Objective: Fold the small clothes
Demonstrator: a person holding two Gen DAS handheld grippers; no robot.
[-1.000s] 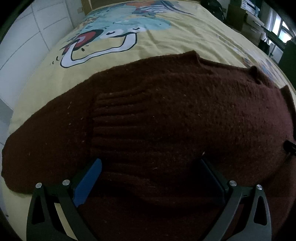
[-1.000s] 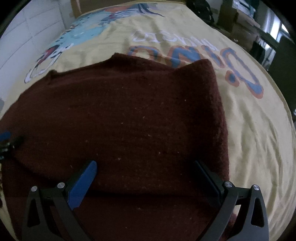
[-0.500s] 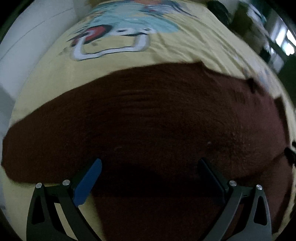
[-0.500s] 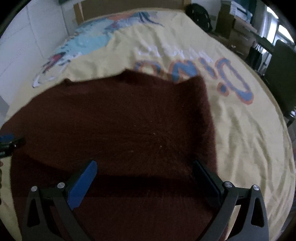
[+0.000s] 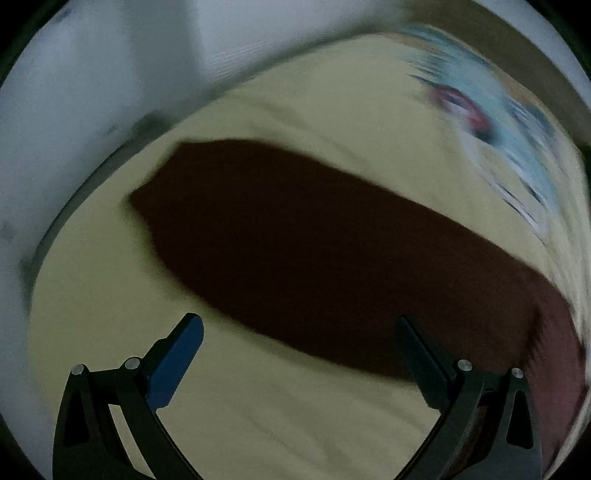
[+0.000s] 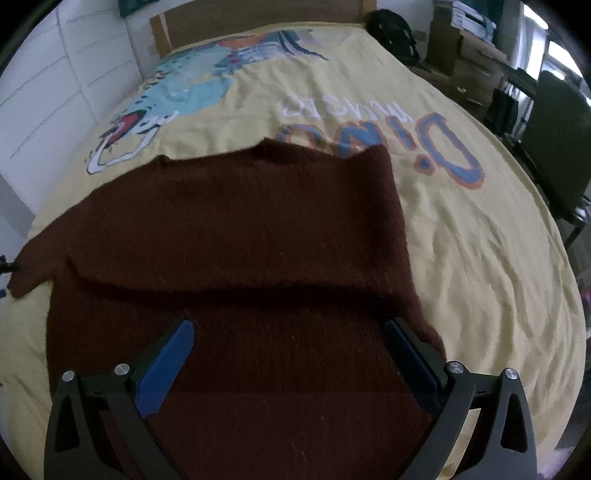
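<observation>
A dark maroon knit sweater (image 6: 240, 240) lies flat on the yellow bedspread (image 6: 480, 240), with its upper part folded down over the body. My right gripper (image 6: 288, 332) is open and empty, above the sweater's near part. In the left wrist view, which is blurred, one sleeve (image 5: 295, 240) stretches out over the bedspread (image 5: 258, 406). My left gripper (image 5: 299, 328) is open and empty, just short of the sleeve's near edge. The sleeve's outer end (image 6: 22, 273) shows at the left edge of the right wrist view.
The bedspread carries a cartoon dinosaur print (image 6: 177, 92) and large lettering (image 6: 424, 147). A white wall (image 5: 74, 92) runs along the bed's left side. A wooden headboard (image 6: 258, 14) stands at the far end. Boxes and a dark chair (image 6: 554, 140) stand right of the bed.
My left gripper has swung left from the sweater's body to the outstretched sleeve, with motion blur. My right gripper has pulled back and risen, showing more of the bed.
</observation>
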